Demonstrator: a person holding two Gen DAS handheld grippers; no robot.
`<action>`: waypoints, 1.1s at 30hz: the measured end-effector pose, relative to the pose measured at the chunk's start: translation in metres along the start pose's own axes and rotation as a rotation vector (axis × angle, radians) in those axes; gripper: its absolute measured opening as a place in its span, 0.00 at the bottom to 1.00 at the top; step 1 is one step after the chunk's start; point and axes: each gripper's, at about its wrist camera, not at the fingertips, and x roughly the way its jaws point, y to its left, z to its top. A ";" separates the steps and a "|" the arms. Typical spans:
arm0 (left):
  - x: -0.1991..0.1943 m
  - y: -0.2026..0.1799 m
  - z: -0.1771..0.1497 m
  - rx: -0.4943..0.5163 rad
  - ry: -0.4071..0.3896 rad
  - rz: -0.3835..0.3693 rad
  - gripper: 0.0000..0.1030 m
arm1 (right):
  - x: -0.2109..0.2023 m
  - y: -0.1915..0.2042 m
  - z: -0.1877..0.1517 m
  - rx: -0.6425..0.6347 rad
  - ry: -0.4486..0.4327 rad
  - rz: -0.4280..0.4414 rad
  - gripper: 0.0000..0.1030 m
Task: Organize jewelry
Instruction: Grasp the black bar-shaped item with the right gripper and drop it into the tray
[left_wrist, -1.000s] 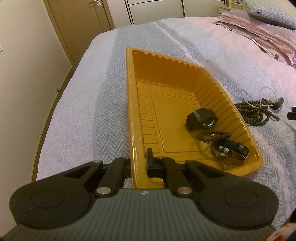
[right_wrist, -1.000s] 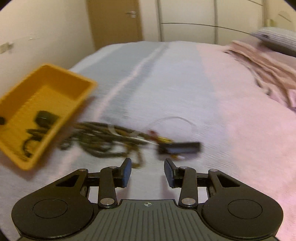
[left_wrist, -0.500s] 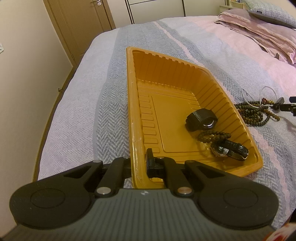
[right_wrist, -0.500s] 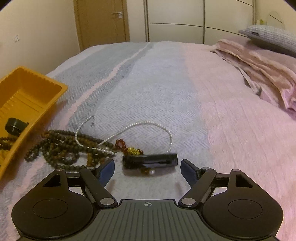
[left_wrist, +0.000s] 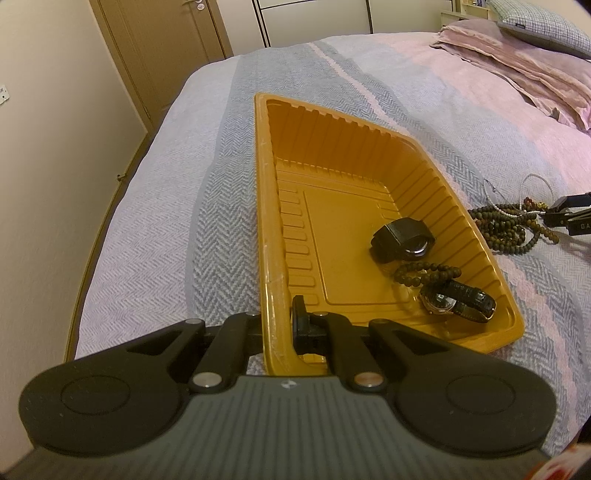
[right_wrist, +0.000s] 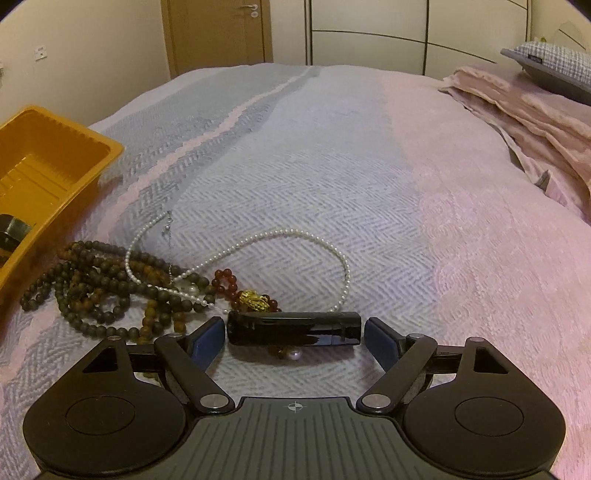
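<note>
The left gripper was clamped tight on the near rim of the orange tray. Ahead of it and to its right, in the tray, lay a strapped watch, a bead bracelet and a black watch.

The right gripper was opening wide, holding nothing, with a black clip lying crosswise between its blue pads, untouched. Just beyond lay red beads; left of them a dark bead tangle; farther ahead, a pearl strand looped on the bedspread.
</note>
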 end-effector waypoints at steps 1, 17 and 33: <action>0.000 0.000 0.000 0.000 0.000 0.000 0.04 | -0.001 0.000 0.000 -0.004 -0.004 -0.004 0.78; -0.001 -0.002 -0.001 0.010 -0.005 0.001 0.04 | -0.070 0.074 0.031 -0.108 -0.154 0.212 0.74; 0.000 0.001 -0.003 0.010 -0.005 -0.013 0.05 | -0.048 0.224 0.050 -0.366 -0.159 0.573 0.74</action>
